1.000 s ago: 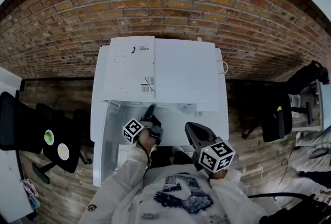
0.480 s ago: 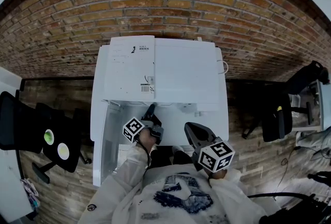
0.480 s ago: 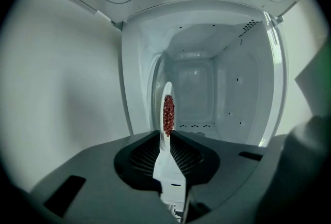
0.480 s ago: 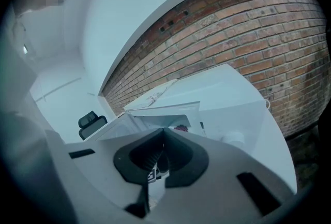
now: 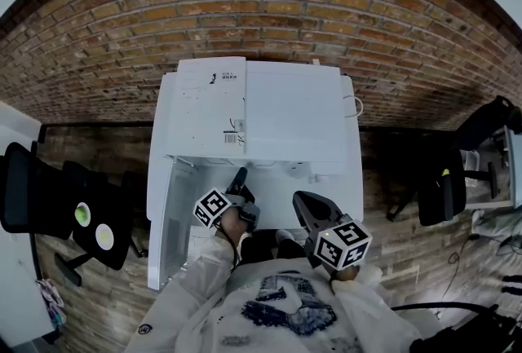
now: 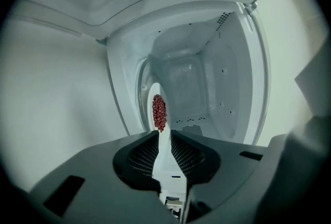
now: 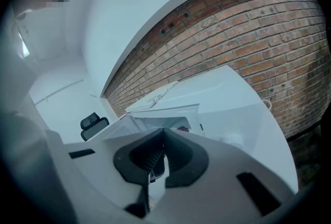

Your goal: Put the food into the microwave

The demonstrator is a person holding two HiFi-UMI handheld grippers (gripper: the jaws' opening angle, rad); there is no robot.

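The white microwave stands against the brick wall with its door swung open to the left. My left gripper reaches to the mouth of the oven and is shut on the rim of a white plate. A dark red cluster of food lies on that plate, seen edge-on, just before the cavity. In the left gripper view the gripper points straight into the cavity. My right gripper hangs back to the right of the opening, jaws closed with nothing between them.
The open door's inner face fills the left side beside the plate. Behind the microwave runs the brick wall. Black office chairs stand at the left and at the right. The person's white sleeve is below.
Both grippers keep nearly the same places. The head view has shifted a little; the plate stays held at the oven's mouth.
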